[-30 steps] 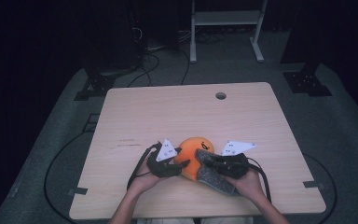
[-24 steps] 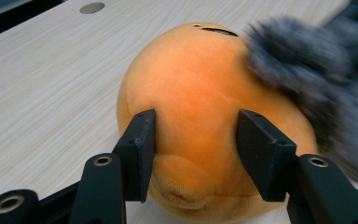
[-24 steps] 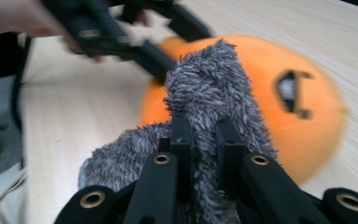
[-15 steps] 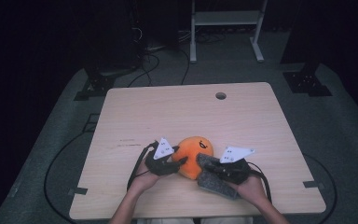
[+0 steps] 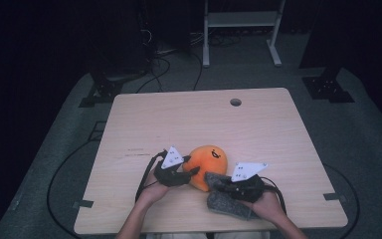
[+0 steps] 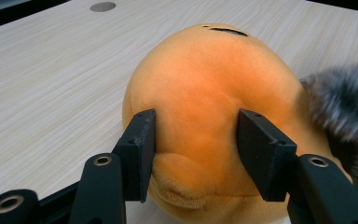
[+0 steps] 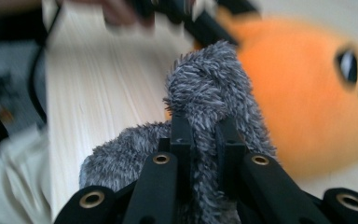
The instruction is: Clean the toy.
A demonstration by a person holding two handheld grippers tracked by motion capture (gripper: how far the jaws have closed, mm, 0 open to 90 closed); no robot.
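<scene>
Left gripper (image 6: 193, 154) jaws clamped on orange plush (image 6: 214, 107), right gripper (image 7: 204, 140) jaws pinching grey fur (image 7: 205, 84), table (image 5: 189, 124)

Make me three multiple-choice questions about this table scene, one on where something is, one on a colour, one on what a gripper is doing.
1. Where does the orange plush toy sit on the table?
A. by the far edge
B. near the person's edge, between the two grippers
C. at the far left corner

2. What colour is the furry piece in the right gripper?
A. grey
B. green
C. white

3. How does the left gripper stand?
A. wide open above the bare table
B. shut on the furry piece
C. shut on the orange plush toy

Answers: 1 B, the high view shows it between the hands near the front. 2 A, the fur looks grey. 3 C, the left gripper view shows both pads pressing into the plush.
</scene>
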